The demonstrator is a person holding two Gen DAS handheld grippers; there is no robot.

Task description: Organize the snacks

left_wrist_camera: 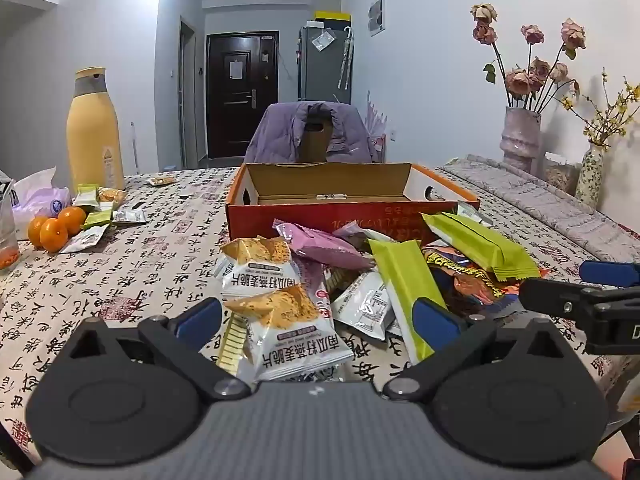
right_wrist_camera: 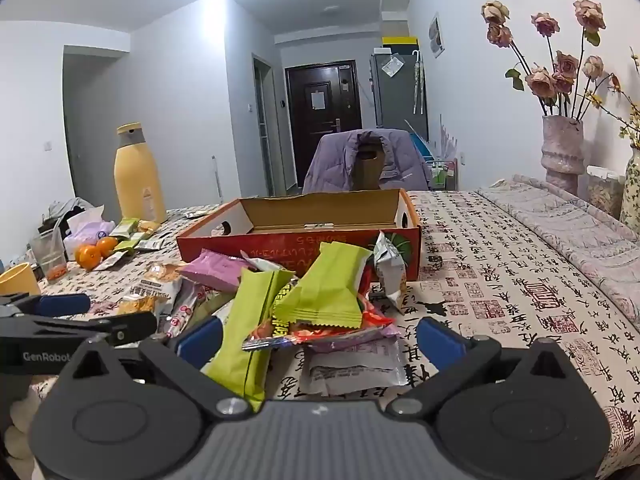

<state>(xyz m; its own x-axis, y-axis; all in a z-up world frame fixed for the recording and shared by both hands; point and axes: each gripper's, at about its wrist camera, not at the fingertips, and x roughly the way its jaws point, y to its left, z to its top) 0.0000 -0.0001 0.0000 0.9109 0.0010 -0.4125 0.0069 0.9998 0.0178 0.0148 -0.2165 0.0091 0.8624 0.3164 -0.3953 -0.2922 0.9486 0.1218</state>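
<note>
An open red cardboard box (left_wrist_camera: pixel 340 218) (right_wrist_camera: pixel 280 245) stands mid-table, and nothing shows inside it. A heap of snack packets lies in front of it. My left gripper (left_wrist_camera: pixel 318 316) is open over the near left of the heap. Two white oat-crisp packets (left_wrist_camera: pixel 288 328) lie between its blue pads, which do not touch them. A long green packet (left_wrist_camera: pixel 404 292) lies by its right pad. My right gripper (right_wrist_camera: pixel 320 340) is open at the heap's near right, straddling a green packet (right_wrist_camera: pixel 248 336), a red wrapper (right_wrist_camera: pixel 340 330) and a grey sachet (right_wrist_camera: pixel 352 368). A pink packet (right_wrist_camera: pixel 220 270) lies further back.
At the far left stand a yellow bottle (left_wrist_camera: pixel 94 132), oranges (left_wrist_camera: pixel 54 232), small loose packets (left_wrist_camera: pixel 100 208) and a plastic cup (right_wrist_camera: pixel 50 252). A vase of dried roses (left_wrist_camera: pixel 520 140) and a folded blanket (left_wrist_camera: pixel 552 204) line the right side. A chair with a purple jacket (left_wrist_camera: pixel 312 132) stands behind the box.
</note>
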